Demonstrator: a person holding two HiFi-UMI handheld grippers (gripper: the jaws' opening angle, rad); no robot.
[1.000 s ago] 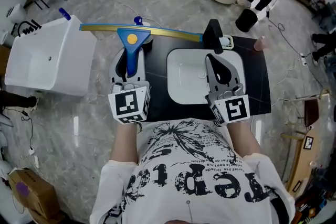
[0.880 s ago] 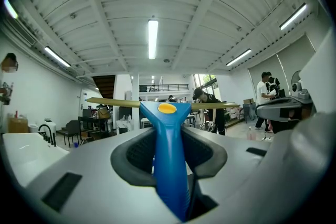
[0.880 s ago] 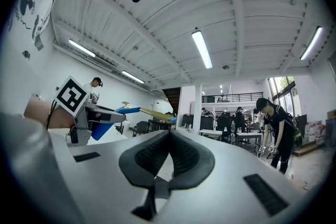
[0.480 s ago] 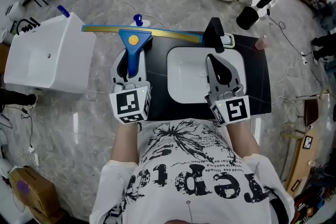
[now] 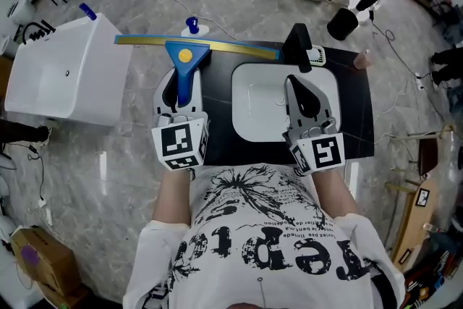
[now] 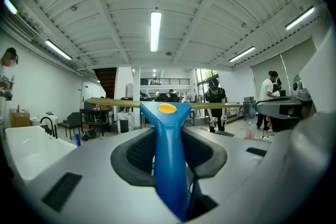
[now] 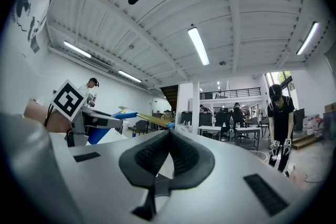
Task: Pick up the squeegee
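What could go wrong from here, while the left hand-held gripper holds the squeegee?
1. The left hand-held gripper clamps only the narrow blue handle of the squeegee. The long blade sticks out on both sides, so it may twist in the jaws.
2. The blade's right end lies close to the black faucet; a swing that way could strike it.
3. The blue-capped bottle stands just beyond the blade and might be knocked over.

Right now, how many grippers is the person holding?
2. The left gripper is at the left, shut on the handle of the blue squeegee. The right gripper is at the right, shut and empty, over the white sink. None seem hidden.
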